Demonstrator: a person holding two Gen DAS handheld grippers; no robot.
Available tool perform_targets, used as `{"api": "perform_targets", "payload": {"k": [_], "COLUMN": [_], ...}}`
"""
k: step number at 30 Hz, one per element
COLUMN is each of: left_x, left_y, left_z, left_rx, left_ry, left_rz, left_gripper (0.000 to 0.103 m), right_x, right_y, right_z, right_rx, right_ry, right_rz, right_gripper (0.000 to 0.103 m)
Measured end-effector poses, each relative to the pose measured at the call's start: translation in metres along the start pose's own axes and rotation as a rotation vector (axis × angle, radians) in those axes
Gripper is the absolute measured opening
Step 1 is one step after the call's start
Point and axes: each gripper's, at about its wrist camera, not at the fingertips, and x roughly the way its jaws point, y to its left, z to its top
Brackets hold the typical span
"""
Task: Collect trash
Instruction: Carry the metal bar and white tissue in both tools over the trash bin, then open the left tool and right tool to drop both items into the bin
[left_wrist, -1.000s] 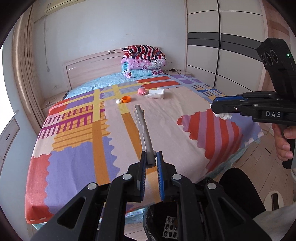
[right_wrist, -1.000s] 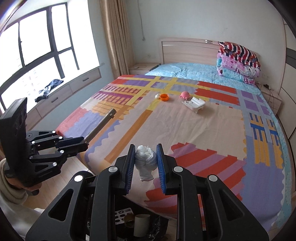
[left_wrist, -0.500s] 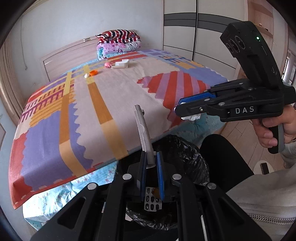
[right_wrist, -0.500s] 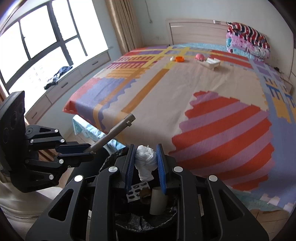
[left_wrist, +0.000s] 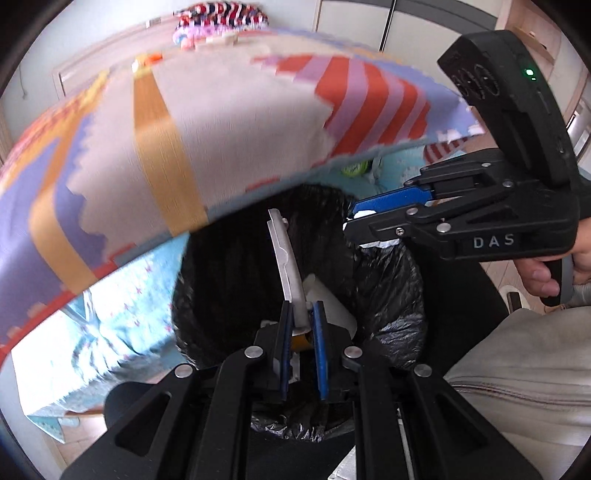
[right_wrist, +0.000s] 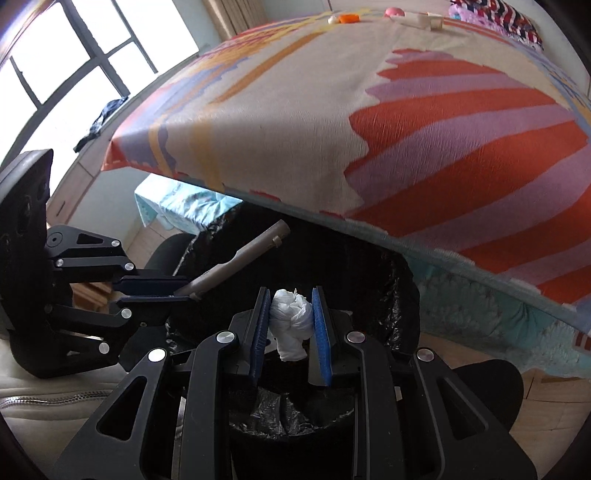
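I have both loads over the black-lined round trash bin (right_wrist: 402, 295) by the bed: left gripper (left_wrist: 303, 325) jaws clench the grey metal rod (left_wrist: 284, 258), pointing far across the mouth, right gripper (right_wrist: 291, 325) jaws pinch the crumpled white tissue wad (right_wrist: 291, 321) directly above it.

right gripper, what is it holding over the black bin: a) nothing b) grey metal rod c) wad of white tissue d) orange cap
c: the right gripper is clamped on a wad of white tissue above the black bin; the grey metal rod is in the left gripper.
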Motion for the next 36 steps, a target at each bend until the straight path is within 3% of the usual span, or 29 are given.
{"api": "perform_targets", "payload": {"k": [9,21,24,27,34,36], "left_x": [0.041,0.058,0.055,0.054,0.047,0.044], "left_y": [0.013,0.023,0.024,0.026,0.028,0.026], "left_z": [-0.005,-0.004,-0.003,-0.003,-0.003,-0.003], "left_rx": [-0.059,-0.118,-0.122,-0.143,-0.172,-0.169], "left_ry": [0.101,0.15,0.141,0.148,0.141,0.133], "left_rz": [-0.036,-0.03,-0.022,-0.022,-0.01,-0.007], "left_gripper": [0.011,0.011,0.011,0.011,0.015,0.024], "right_x": [0.04,0.06,0.06,0.058,0.047,0.039], "right_y": [-0.01,-0.001,0.0,-0.002,0.0,-0.004], "right_z": [-0.005,-0.007,-0.006,-0.005,-0.005,-0.007], "right_rx": [0.042,0.031,0.03,0.037,0.042,0.04], "right_ry": [0.099,0.164,0.161,0.151,0.124,0.117], "right_rz": [-0.027,0.003,0.015,0.012,0.014,0.015], "right_gripper": [0.024,0.025,0.027,0.042,0.043,0.043]}}
